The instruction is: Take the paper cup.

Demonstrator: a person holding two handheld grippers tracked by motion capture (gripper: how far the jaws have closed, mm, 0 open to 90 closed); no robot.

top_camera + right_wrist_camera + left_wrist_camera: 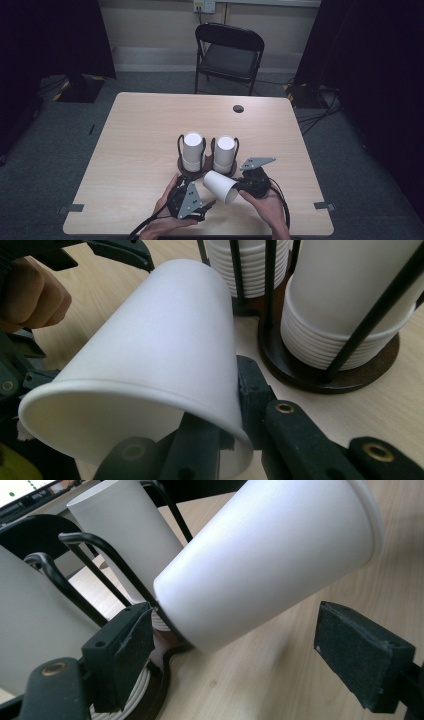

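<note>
A dark wire holder (186, 171) in the middle of the table carries two upside-down stacks of white cups: the left stack (192, 150) and the right stack (224, 152). In front of it, my right gripper (237, 188) is shut on the rim of a single white cup (220, 186), which lies tilted with its base toward the holder. In the right gripper view one jaw is inside the cup (150, 350) and the other presses its outer wall. My left gripper (207, 205) is open; in the left gripper view its pads (120, 647) flank the cup (265, 555) without touching it.
A black folding chair (230, 55) stands beyond the table's far edge. A dark cable hole (238, 108) is in the tabletop at the back. Tape marks (322, 205) sit near the front corners. Cables lie on the floor at the right.
</note>
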